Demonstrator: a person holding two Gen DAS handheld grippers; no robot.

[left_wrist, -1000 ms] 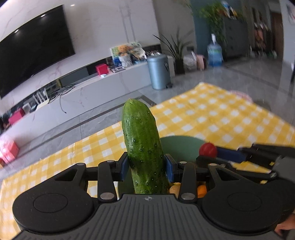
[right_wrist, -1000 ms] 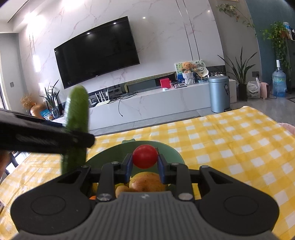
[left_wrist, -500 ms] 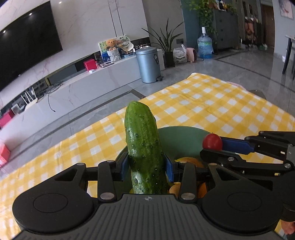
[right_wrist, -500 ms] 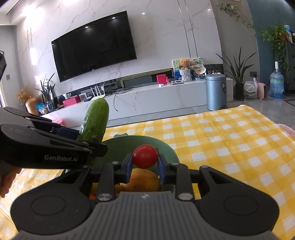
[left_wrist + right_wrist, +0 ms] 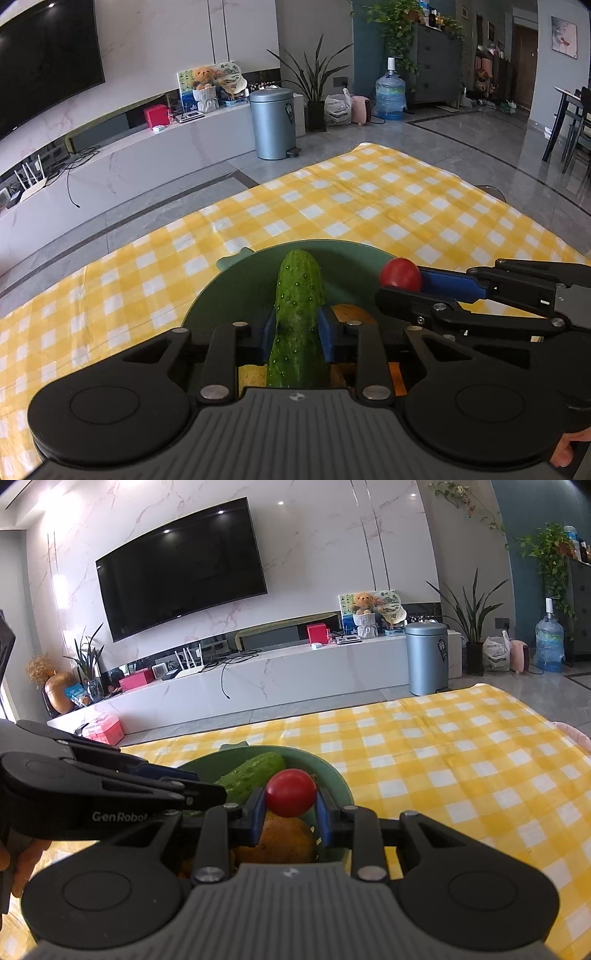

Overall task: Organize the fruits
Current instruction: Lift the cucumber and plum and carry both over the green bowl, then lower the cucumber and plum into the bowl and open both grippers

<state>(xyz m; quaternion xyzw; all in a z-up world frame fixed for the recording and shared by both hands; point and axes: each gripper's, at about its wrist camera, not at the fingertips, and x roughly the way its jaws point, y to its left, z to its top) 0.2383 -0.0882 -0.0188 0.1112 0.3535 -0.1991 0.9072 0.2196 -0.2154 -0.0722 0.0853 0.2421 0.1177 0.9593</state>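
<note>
Cucumber (image 5: 298,325) is pinched between the blue pads of the left tool (image 5: 295,332), its free end pointing out over the green bowl (image 5: 236,288). In the right wrist view the cucumber (image 5: 255,775) leans low across the bowl (image 5: 332,779). The right tool (image 5: 290,801) is pinching a red tomato (image 5: 291,793) above an orange fruit (image 5: 284,838) in the bowl. White lettering "GenRobot" (image 5: 119,816) is readable on the left tool's side. The bowl sits on the bench's yellow checked cloth (image 5: 461,768). Farther off stand a grey bin (image 5: 426,657) and a wall-mounted television (image 5: 181,568).
</note>
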